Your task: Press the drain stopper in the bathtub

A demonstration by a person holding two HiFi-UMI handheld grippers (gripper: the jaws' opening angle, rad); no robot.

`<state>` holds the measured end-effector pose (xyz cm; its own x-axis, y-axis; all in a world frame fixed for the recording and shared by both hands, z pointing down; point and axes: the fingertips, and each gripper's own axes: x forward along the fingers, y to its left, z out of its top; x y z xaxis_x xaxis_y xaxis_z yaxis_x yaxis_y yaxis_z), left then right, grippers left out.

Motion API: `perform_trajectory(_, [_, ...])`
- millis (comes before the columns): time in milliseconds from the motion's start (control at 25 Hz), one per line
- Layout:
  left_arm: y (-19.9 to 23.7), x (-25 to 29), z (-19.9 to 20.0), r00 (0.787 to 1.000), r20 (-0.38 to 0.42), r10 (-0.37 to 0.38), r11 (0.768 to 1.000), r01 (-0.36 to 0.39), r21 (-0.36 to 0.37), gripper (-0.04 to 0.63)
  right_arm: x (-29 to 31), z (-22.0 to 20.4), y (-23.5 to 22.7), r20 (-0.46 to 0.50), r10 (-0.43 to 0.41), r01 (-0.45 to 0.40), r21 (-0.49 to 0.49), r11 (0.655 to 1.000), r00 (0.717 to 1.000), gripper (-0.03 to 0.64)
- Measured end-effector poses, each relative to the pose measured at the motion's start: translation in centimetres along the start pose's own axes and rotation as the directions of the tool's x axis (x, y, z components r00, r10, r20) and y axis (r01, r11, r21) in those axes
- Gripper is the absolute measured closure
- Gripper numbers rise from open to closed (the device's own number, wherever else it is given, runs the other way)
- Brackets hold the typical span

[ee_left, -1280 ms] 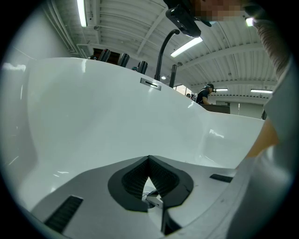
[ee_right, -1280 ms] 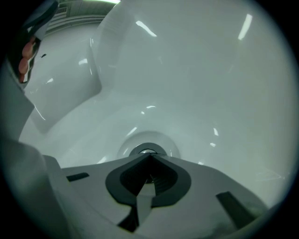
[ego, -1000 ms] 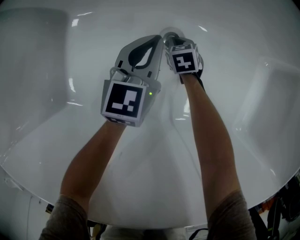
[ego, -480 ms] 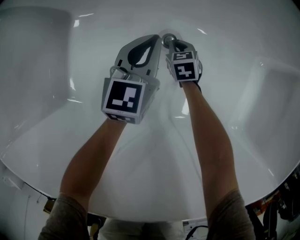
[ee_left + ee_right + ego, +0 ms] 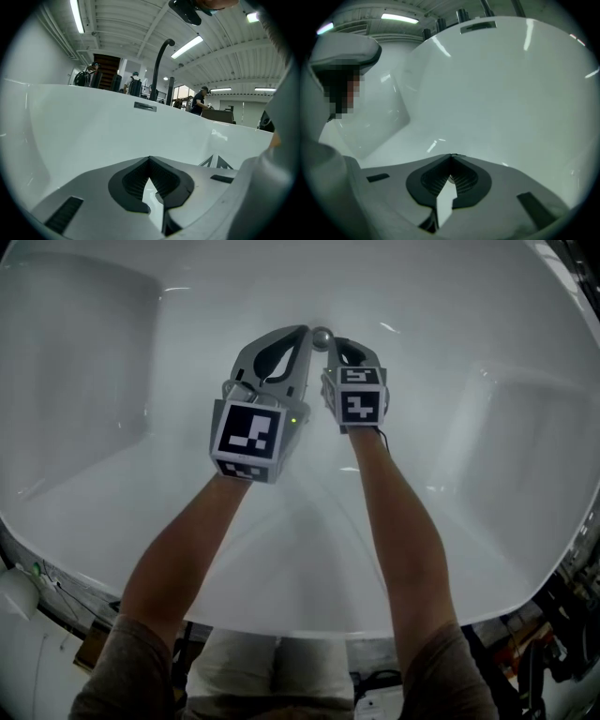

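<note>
The drain stopper (image 5: pixel 322 336), a small round metal knob, sits on the floor of the white bathtub (image 5: pixel 291 559). It shows only in the head view. My left gripper (image 5: pixel 305 332) is shut, and its tips lie just left of the stopper. My right gripper (image 5: pixel 335 341) is shut too, its tips close to the stopper's right side; I cannot tell whether they touch it. In the left gripper view the left gripper (image 5: pixel 150 159) has its tips together before the tub wall. The right gripper (image 5: pixel 451 156) also shows joined tips and nothing held.
Curved tub walls rise on all sides. An overflow plate (image 5: pixel 145 107) sits on the far wall, with a black faucet (image 5: pixel 159 61) above the rim. People stand in the room beyond the tub. Cables and gear lie outside the tub's near edge (image 5: pixel 553 643).
The head view has drawn back, showing more of the tub. The right gripper has eased off the stopper, which now shows between the two grippers' tips. Both grippers stay shut.
</note>
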<state>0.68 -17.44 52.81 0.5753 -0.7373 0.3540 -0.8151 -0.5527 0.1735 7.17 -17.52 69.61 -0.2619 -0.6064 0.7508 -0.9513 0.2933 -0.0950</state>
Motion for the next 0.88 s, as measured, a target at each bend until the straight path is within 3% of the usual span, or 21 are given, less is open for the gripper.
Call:
perform_trajectory(200, [-2.0, -3.1, 5.0, 1.0, 0.018, 0.014, 1.0, -0.014, -0.018, 0.593, -6.2, 2.7, 0.2, 0.036, -0.02, 0.017, 0.091, 0.996, 0.999, 0.618])
perform_trajectory(880, [-9.1, -13.1, 18.8, 0.999, 0.031, 0.035, 0.999, -0.035, -0.017, 0.594, -26.2, 14.2, 3.2, 0.178, 0.005, -0.031, 0.144, 0.989, 0.984, 0.618])
